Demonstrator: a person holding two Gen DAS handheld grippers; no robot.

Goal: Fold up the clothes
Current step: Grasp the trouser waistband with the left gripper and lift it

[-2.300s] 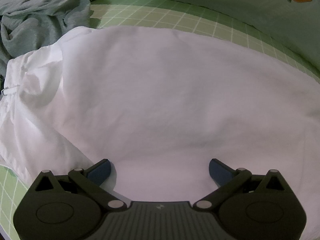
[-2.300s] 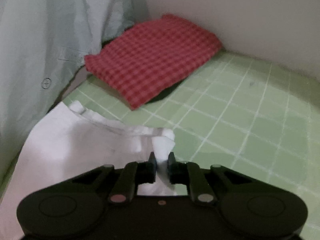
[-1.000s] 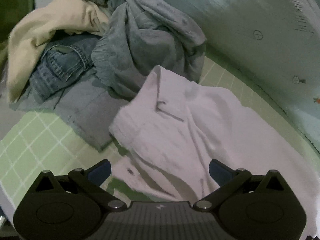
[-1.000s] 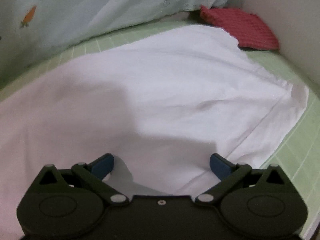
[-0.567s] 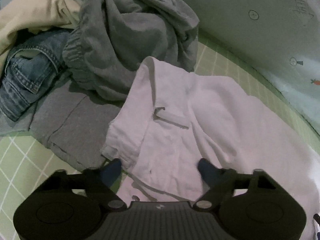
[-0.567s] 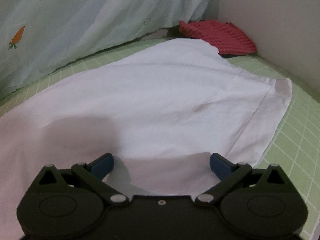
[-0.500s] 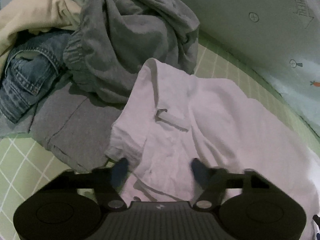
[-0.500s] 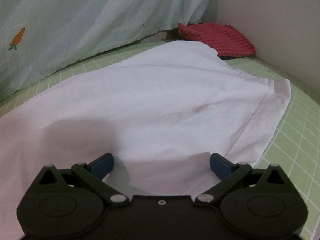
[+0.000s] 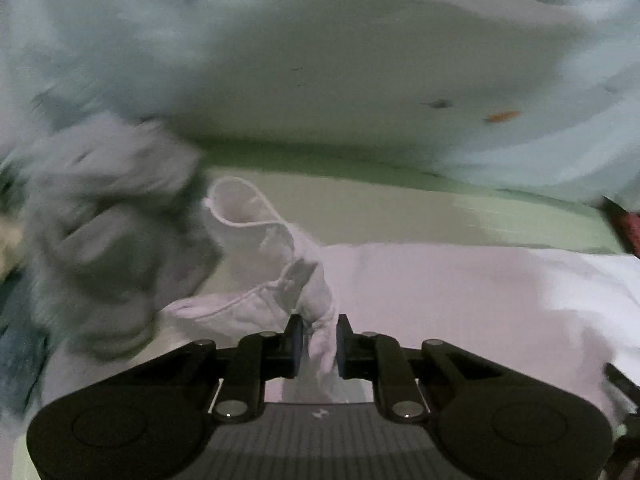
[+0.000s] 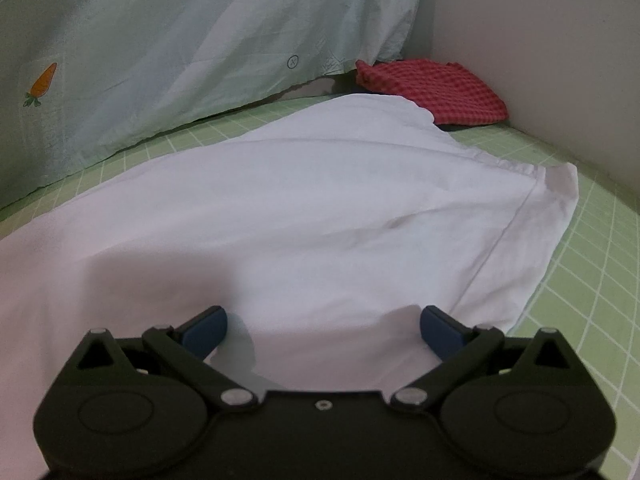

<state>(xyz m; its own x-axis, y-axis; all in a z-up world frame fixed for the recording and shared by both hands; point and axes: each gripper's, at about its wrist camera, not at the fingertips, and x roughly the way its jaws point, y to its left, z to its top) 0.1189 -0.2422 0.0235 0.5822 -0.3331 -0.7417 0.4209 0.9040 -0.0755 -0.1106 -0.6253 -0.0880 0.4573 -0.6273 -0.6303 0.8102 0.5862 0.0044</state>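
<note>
Our left gripper sat low in the middle of its picture and pointed straight ahead, with its two fingers squeezed close on a bunched bit of the white shirt. That bit of cloth ran up between the fingers and rose to a curled hem near the middle left of the picture. The rest of the shirt spread out to the right, flat on the green checked mat. The left wrist picture was blurry. A gray pile of clothes sat at the left, just beside the lifted hem. A pale sheet with carrots filled the top. Our right gripper was low in its own picture too, with its blue fingertips spread wide apart and holding nothing. It hung just over the near edge of the white shirt, and we could not tell if it touched the cloth. The shirt lay flat and filled the middle of that picture, with its seam edge running down the right side. A red checked cloth lay folded at the upper right, by the far tip of the shirt.
</note>
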